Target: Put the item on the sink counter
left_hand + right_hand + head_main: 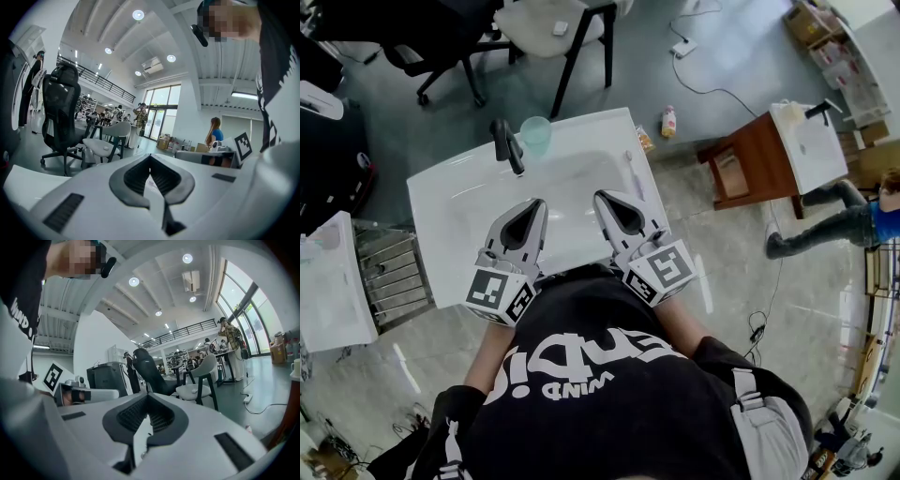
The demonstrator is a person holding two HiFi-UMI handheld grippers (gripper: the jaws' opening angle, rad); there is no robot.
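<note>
The white sink counter (450, 216) lies right below me, its basin (567, 183) in the middle. A black faucet (508, 145) and a pale green cup (536, 134) stand at its far edge. A thin white stick-like item (633, 174) lies on the right rim. My left gripper (534, 204) and my right gripper (605, 199) hover side by side over the basin's near part, both shut with nothing in them. In the left gripper view the left gripper (150, 157) shows its tips together. The right gripper view shows the same of the right gripper (147, 397).
A black office chair (441, 47) and a white chair (553, 19) stand beyond the counter. A small bottle (669, 120) stands on the floor. At the right is a wooden stand with another basin (811, 141), and a person in blue (862, 220). A metal rack (389, 272) is at the left.
</note>
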